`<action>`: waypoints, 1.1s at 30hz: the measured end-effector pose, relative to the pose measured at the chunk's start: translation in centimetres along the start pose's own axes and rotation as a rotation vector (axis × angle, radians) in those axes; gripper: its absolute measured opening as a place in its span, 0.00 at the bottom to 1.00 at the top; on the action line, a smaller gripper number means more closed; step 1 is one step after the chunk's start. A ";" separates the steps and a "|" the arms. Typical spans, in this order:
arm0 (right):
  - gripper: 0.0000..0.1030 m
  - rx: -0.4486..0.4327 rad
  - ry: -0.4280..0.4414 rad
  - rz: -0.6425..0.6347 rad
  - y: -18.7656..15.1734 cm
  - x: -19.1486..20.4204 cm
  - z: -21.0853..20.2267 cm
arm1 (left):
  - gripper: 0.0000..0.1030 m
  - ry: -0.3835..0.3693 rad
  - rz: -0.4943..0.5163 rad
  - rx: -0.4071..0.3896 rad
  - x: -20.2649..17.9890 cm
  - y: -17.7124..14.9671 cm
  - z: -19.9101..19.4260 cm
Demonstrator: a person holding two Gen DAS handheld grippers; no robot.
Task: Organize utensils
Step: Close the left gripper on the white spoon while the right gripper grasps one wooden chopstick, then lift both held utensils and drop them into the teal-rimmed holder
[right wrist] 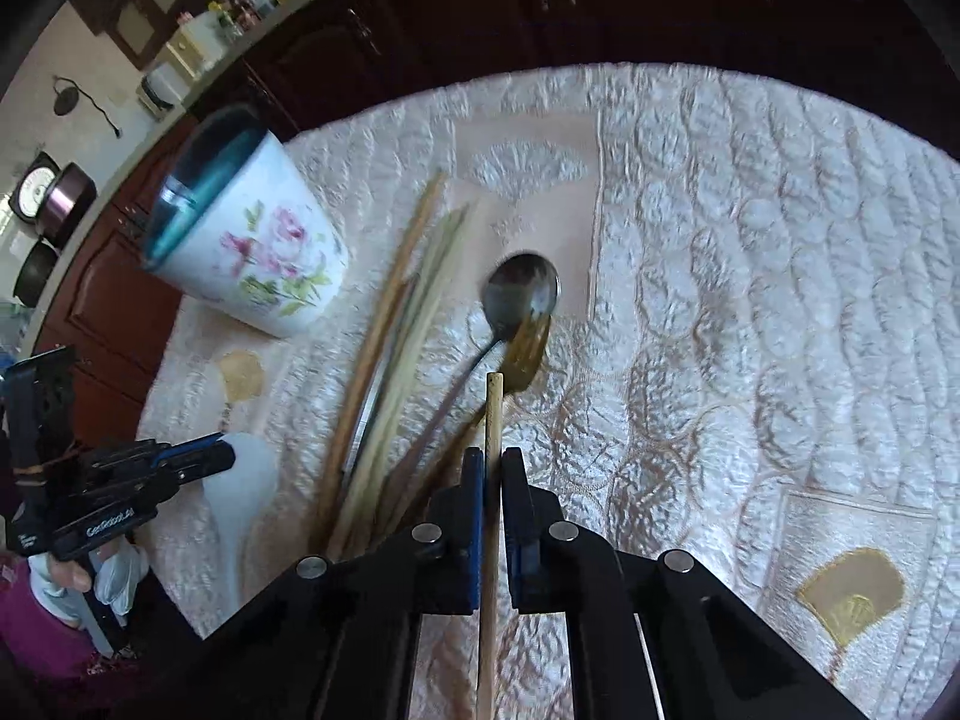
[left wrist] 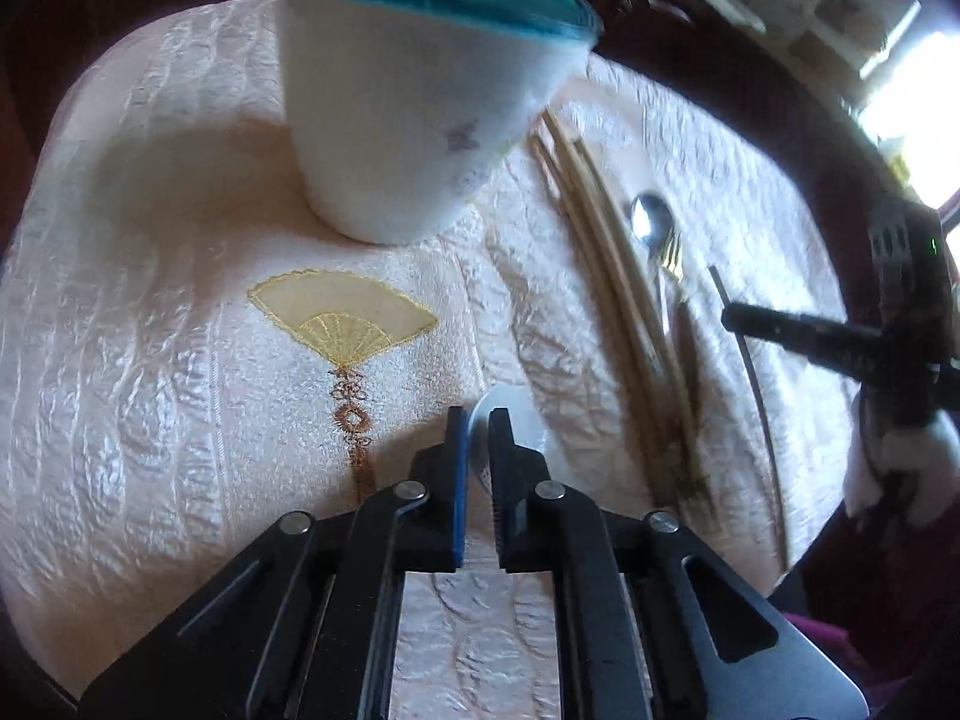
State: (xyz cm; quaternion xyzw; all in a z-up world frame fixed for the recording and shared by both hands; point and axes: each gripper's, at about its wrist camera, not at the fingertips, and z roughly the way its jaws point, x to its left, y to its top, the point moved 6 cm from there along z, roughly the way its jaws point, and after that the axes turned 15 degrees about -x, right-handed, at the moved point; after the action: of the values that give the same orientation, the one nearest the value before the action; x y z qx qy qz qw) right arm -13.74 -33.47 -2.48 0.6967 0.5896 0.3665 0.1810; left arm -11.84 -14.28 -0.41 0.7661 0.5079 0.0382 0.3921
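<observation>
A white floral cup with a blue rim [left wrist: 408, 96] stands on the quilted cloth; it also shows in the right wrist view [right wrist: 240, 234]. My left gripper [left wrist: 478, 420] is shut on a white ceramic spoon [left wrist: 510, 420], which also shows in the right wrist view [right wrist: 240, 492], low over the cloth near the cup. My right gripper [right wrist: 492, 459] is shut on a single wooden chopstick [right wrist: 492, 420], lifted above the pile. Several chopsticks [right wrist: 384, 360], a metal spoon [right wrist: 522, 294] and a gold fork [right wrist: 528, 348] lie on the cloth, right of the cup.
The cream quilted tablecloth [right wrist: 750, 300] covers the table, with fan embroidery [left wrist: 342, 318]. Dark wooden cabinets [right wrist: 480, 0] stand behind the table. The left gripper [right wrist: 198, 459] shows at the left edge of the right wrist view; the right gripper's body [left wrist: 840, 336] shows at the right of the left wrist view.
</observation>
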 end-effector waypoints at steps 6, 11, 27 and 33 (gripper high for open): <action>0.05 -0.089 0.039 -0.004 1.8 1.2 -4.4 | 0.02 -0.020 -0.024 -0.086 -0.5 1.2 -4.1; 0.05 -0.172 0.093 -0.036 3.9 3.6 -8.3 | 0.01 -0.059 -0.030 -0.189 -1.2 4.0 -8.8; 0.05 -0.519 0.161 -0.121 17.9 14.3 -12.9 | 0.02 0.188 0.042 -0.626 -0.3 17.9 -16.0; 0.05 -0.602 0.150 -0.139 22.5 17.7 -10.1 | 0.02 0.297 0.101 -0.704 0.5 20.6 -12.6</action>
State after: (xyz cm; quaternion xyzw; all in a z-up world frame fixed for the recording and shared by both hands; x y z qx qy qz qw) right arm -4.95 -23.82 24.87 0.5408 0.5128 0.5616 0.3595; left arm -1.95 -10.43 21.31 0.5948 0.4766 0.3402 0.5508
